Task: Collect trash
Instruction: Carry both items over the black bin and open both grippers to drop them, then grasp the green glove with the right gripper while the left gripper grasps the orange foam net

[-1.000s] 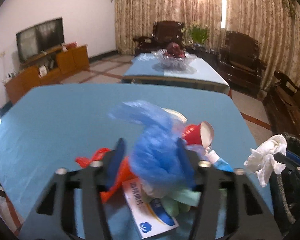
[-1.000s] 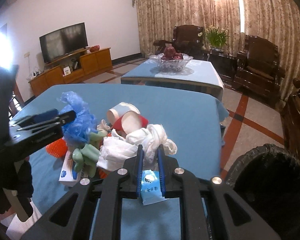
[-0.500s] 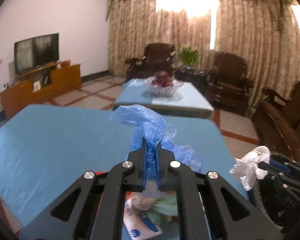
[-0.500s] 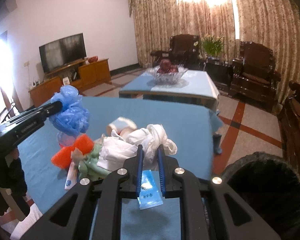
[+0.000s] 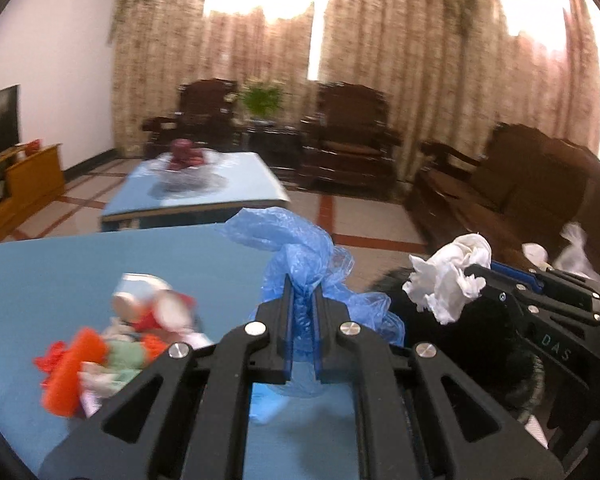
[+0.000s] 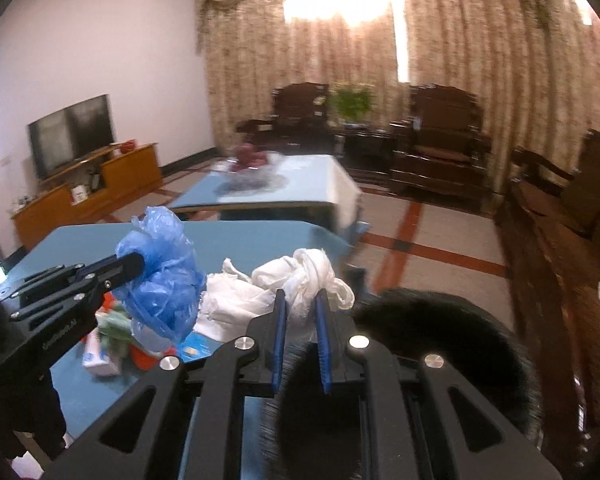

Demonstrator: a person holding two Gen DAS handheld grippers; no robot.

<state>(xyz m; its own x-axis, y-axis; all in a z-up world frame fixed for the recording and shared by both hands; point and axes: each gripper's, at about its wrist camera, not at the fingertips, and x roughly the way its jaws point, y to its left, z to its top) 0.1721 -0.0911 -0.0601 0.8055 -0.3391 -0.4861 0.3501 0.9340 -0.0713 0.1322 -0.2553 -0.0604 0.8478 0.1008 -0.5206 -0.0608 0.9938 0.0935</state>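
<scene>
A crumpled blue plastic bag [image 5: 300,256] hangs above the blue table [image 5: 100,264], pinched in my shut left gripper [image 5: 302,292]. To its right, my right gripper [image 5: 476,270] is shut on a white wad of plastic and tissue [image 5: 448,276] over the black trash bin [image 5: 480,344]. In the right wrist view, the right gripper [image 6: 300,300] clamps the white wad [image 6: 300,272] at the rim of the bin [image 6: 440,340]. The left gripper [image 6: 134,262] holds the blue bag [image 6: 160,280] just left of it. Loose trash [image 5: 112,344], with red cups and orange and green scraps, lies on the table.
Beyond the table stands a second blue-covered table [image 5: 204,196] with a glass fruit bowl [image 5: 184,156]. Dark wooden armchairs [image 5: 348,140] line the curtained wall and a wooden sofa [image 5: 520,184] is at the right. A TV cabinet [image 6: 92,192] is at the left.
The left gripper shut on the blue bag and lifted it off the pile. Both grippers swung right with their loads, and the bin now lies under the right gripper.
</scene>
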